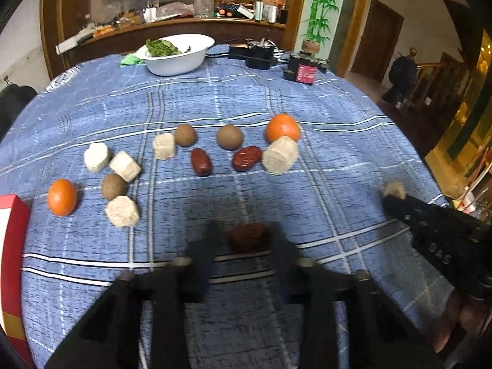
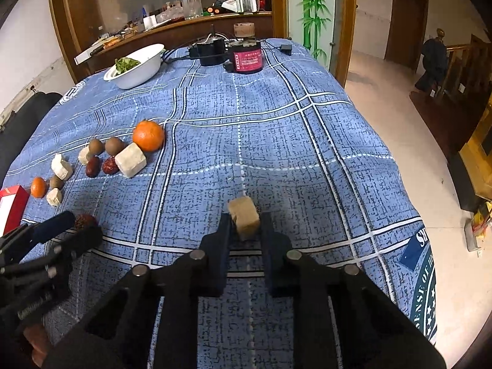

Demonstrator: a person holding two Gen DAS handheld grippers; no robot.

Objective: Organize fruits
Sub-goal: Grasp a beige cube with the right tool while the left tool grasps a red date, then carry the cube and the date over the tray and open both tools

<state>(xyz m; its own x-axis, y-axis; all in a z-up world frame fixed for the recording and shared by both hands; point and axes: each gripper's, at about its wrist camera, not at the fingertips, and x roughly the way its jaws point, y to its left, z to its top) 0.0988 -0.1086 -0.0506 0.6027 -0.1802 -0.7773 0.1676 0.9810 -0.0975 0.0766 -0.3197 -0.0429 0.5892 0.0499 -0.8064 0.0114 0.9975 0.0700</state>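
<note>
Now, near end first.
Left gripper (image 1: 243, 240): fingers partly closed around a dark red date (image 1: 248, 237), pinned between them, low over the tabletop (image 1: 338, 107).
Right gripper (image 2: 244, 230): fingers clamped on a tan cube (image 2: 244, 220), held out front.
Mid-tabletop: oranges (image 1: 283, 127), brown round fruit (image 1: 229, 136), dates (image 1: 247, 157), pale chunks (image 1: 280, 154) loosely grouped, mixed together.
Progress: partway at best; plenty left to sort.
Far edge: white bowl (image 1: 184, 64) of greens.

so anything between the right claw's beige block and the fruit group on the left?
Mostly bare blue cloth. The beige block sits in the right claw; the only thing near that path is the left claw, holding a red date.
</note>
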